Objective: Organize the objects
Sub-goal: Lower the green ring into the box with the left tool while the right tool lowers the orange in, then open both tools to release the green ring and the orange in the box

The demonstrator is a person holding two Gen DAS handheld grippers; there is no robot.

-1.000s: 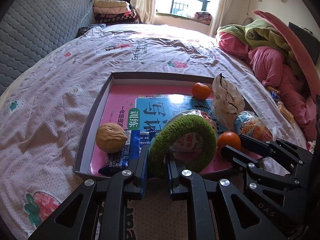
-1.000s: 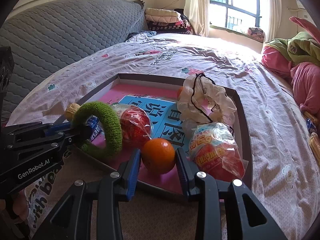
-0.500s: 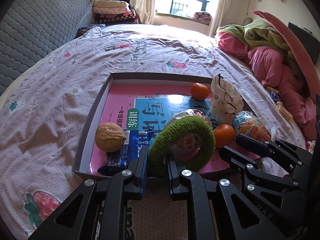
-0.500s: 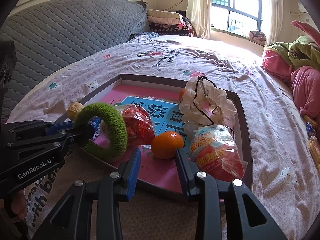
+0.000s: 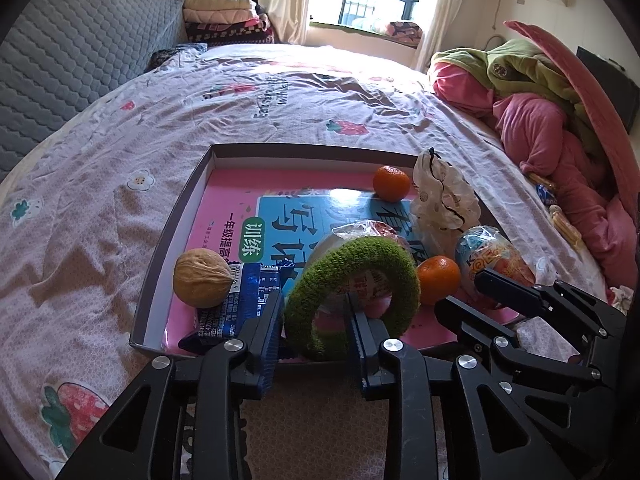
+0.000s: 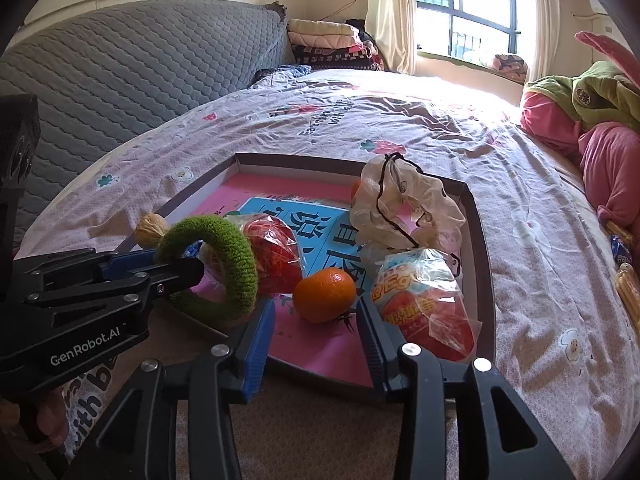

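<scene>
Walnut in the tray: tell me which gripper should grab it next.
Left. The walnut lies just left of the left gripper, whose jaws are opening around the green ring. The right gripper, jaws opening with the orange between their tips, sits farther off.

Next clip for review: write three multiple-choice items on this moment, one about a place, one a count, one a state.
1. Where is the walnut?
A. Near left corner of the tray
B. On the bedsheet outside the tray
C. In the right gripper

2. How many oranges are in the tray?
A. One
B. Two
C. Four

3. What is the state of the right gripper?
A. Clamped on the orange
B. Apart, with the orange just ahead
C. Holding the green ring

Key: 1 A, it sits inside the tray beside the blue wrapper. 2 B, the near orange and the far orange. 3 B, its jaws are opening; the pads touch nothing, and the green ring is at the left gripper.
</scene>
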